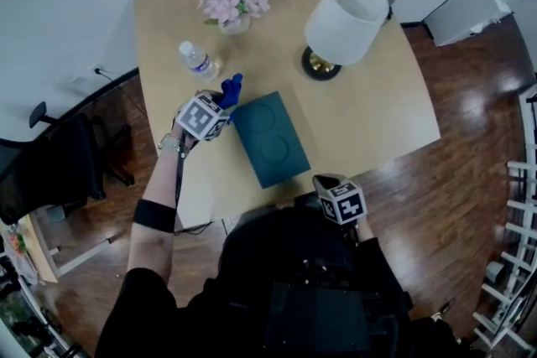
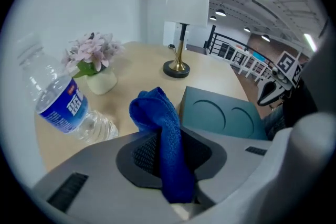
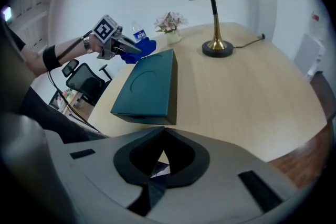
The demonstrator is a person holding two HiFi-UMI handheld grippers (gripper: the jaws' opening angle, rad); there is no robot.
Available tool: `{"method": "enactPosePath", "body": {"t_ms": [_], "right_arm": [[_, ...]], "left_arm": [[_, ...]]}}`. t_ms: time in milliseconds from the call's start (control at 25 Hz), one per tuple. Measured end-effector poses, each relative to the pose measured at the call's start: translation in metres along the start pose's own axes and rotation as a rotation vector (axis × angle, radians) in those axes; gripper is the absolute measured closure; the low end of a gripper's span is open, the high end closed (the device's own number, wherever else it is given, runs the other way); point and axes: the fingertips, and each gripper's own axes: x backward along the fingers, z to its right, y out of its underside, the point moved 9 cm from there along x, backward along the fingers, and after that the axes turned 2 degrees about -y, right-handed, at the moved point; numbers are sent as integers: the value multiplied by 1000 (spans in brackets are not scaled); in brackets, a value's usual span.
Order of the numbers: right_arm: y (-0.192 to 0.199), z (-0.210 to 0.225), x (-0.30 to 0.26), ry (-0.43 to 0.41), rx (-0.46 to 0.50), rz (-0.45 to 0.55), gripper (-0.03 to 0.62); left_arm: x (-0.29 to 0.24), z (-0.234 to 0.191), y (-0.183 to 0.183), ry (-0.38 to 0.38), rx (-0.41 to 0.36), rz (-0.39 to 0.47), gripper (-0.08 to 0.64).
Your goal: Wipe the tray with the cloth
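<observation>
Over desk (image 1: 377, 105), left gripper (image 1: 221, 99) clamps blue cloth (image 2: 152, 110) just left of teal tray (image 1: 270, 138); right gripper (image 3: 161, 132) closed, empty.

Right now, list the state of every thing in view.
left gripper, fingers shut on the cloth
right gripper, fingers shut, empty
cloth, bunched, clear of the tray
tray, flat on the table, empty
bottle, capped
lamp, upright

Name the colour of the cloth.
Bright blue; the cloth shows best in the left gripper view.
</observation>
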Motion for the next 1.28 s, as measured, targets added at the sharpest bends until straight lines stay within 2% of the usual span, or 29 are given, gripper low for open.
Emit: {"method": "enactPosePath", "body": {"t_ms": [200,560,760,920,1160,1280], "right_arm": [[6,-13,-18,-41,-22,-26,586],[-12,-1,-23,11,-65,15,586],[-25,29,-18,77,-128,71,588],[-47,57,-20,134,-109,79,588],[-85,86,-21,172,-62,98,591],[-103,90,-24,174,-6,90,591]], "left_arm": [[-21,-8,-4,44,-32,-42,462],[-18,3,0,82,14,-30,462],[-15,5,14,133,119,-17,465],[-6,24,33,148,169,-21,466],[9,85,68,169,243,-39,465],[15,121,83,160,317,-13,465]]}}
